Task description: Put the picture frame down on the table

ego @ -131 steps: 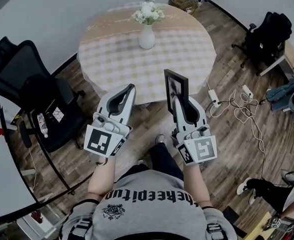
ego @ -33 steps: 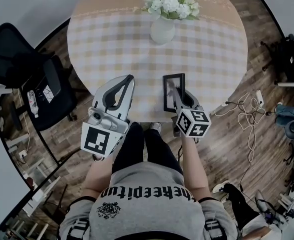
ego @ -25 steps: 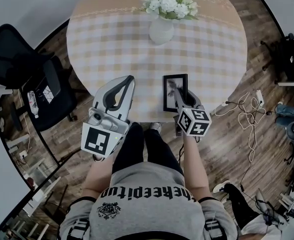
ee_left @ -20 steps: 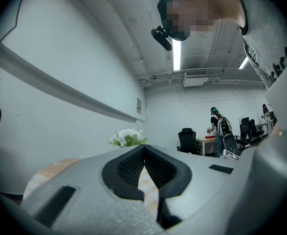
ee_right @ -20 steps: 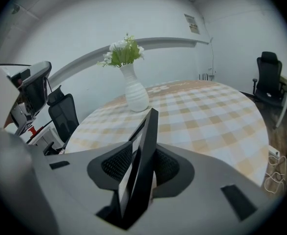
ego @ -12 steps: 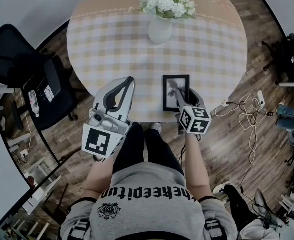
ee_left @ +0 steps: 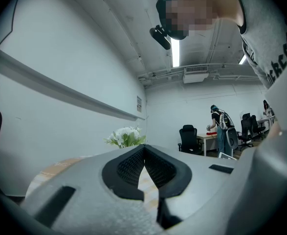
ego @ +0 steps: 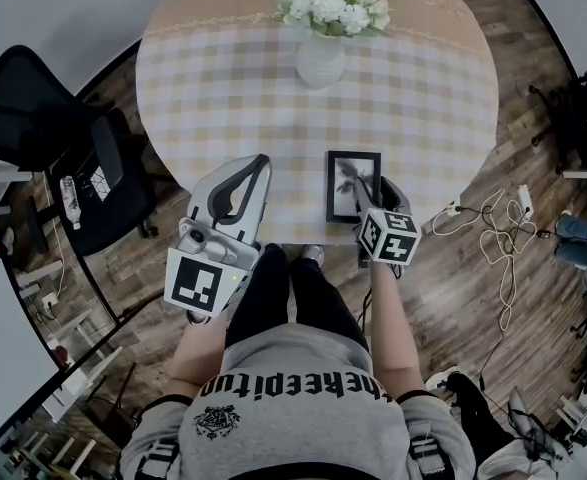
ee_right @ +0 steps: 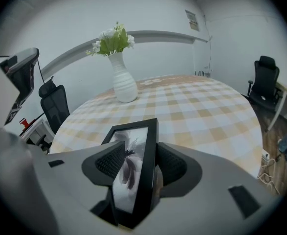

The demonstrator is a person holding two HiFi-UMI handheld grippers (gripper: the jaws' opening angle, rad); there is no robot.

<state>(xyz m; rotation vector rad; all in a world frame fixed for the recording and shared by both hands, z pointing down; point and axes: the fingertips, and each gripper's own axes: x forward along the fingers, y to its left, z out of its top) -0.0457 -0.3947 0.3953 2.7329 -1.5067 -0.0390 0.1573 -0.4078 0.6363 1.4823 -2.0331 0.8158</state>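
Note:
A black picture frame (ego: 352, 185) with a grey print rests on the checked table (ego: 423, 108) near its front edge, leaning over with its face up. In the right gripper view the frame (ee_right: 133, 165) stands tilted between the two jaws. My right gripper (ego: 371, 192) points down at it. Its jaws have just been opening, and its pads (ee_right: 172, 163) flank the frame loosely. My left gripper (ego: 256, 168) hovers level at the table's front edge, left of the frame. In its own view the left gripper (ee_left: 144, 151) holds nothing and its tips meet.
A white vase of flowers (ego: 320, 56) stands at the table's far middle, also seen as a vase (ee_right: 123, 84) beyond the frame. A black office chair (ego: 33, 128) sits left of the table. Cables (ego: 493, 238) lie on the wood floor to the right.
The frame has tipped over from nearly on edge to show more of its face. The right gripper has sunk slightly and its jaws have spread. The left gripper has stayed put.

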